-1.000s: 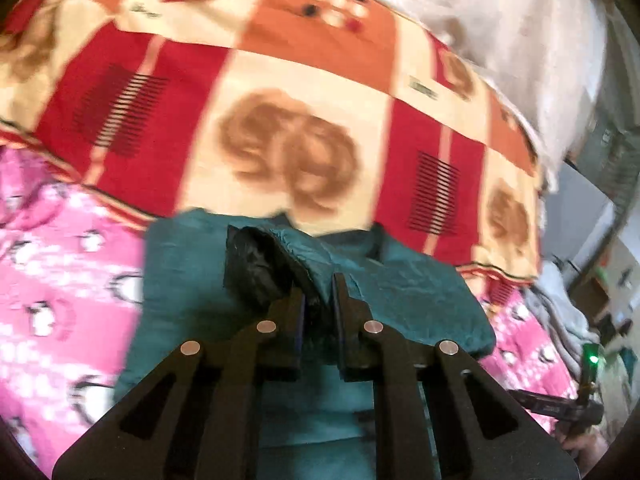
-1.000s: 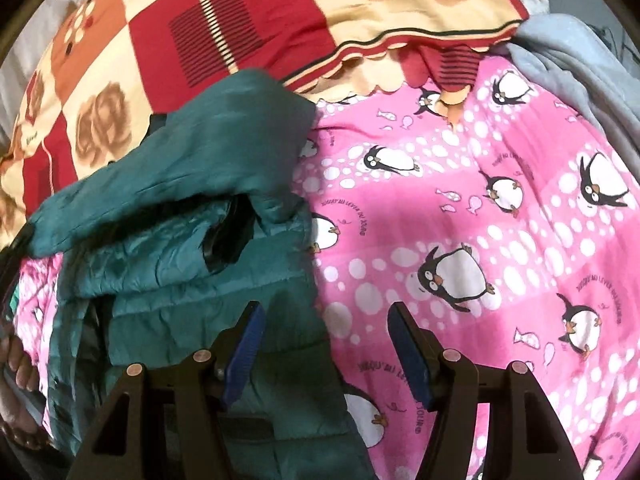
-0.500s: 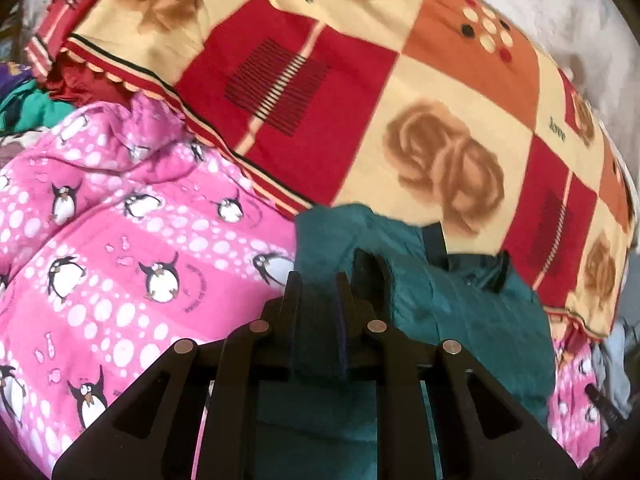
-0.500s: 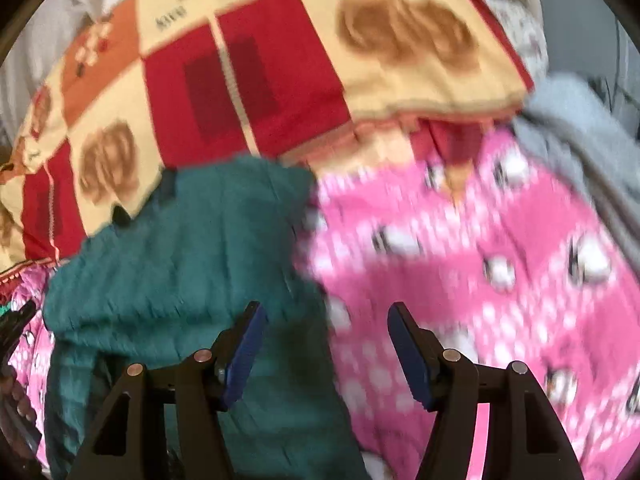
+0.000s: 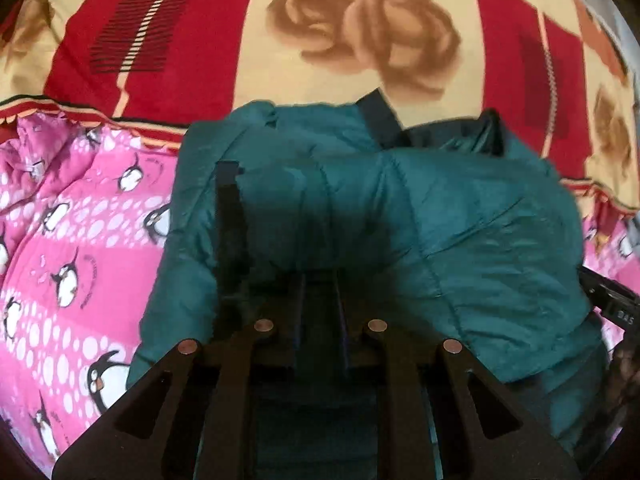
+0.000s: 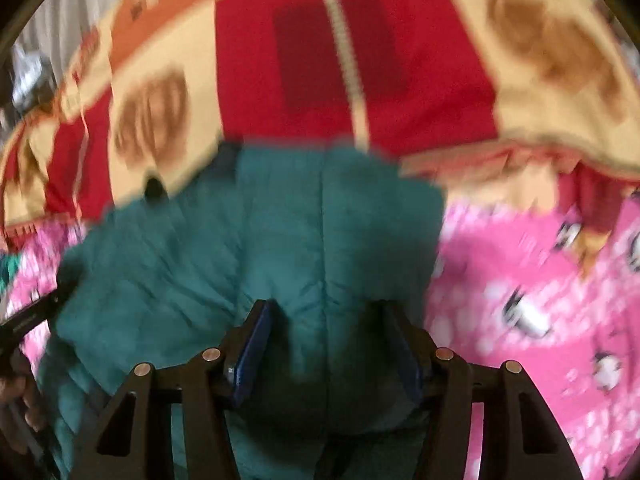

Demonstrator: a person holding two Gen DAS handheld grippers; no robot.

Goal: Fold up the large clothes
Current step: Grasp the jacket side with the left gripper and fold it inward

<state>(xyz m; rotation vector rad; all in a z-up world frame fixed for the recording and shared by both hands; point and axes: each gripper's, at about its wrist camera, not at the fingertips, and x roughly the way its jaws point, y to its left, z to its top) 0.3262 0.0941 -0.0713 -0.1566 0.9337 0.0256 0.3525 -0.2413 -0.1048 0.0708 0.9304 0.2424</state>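
A teal quilted jacket point(image 5: 460, 232) with black lining at its collar point(image 5: 460, 136) lies bunched on the bed. My left gripper point(image 5: 319, 276) points down at its near edge, jaws nearly together and shut on a fold of the teal fabric. The right wrist view is blurred by motion. It shows my right gripper point(image 6: 324, 306) over the jacket point(image 6: 280, 220), jaws closing. A bulge of teal fabric sits between the blue pads point(image 6: 248, 344), which stand apart. The right gripper's body shows at the left wrist view's right edge point(image 5: 612, 304).
Under the jacket lies a pink penguin-print blanket point(image 5: 72, 248), seen again in the right wrist view point(image 6: 540, 300). Behind it is a red and cream rose-patterned blanket point(image 5: 360, 32). A hand point(image 6: 16, 400) holding the left gripper is at the right wrist view's left edge.
The left gripper has dropped closer to the bed with the jacket fabric still in it. The right gripper has swung left from over the pink blanket to over the jacket, jaws slightly narrower.
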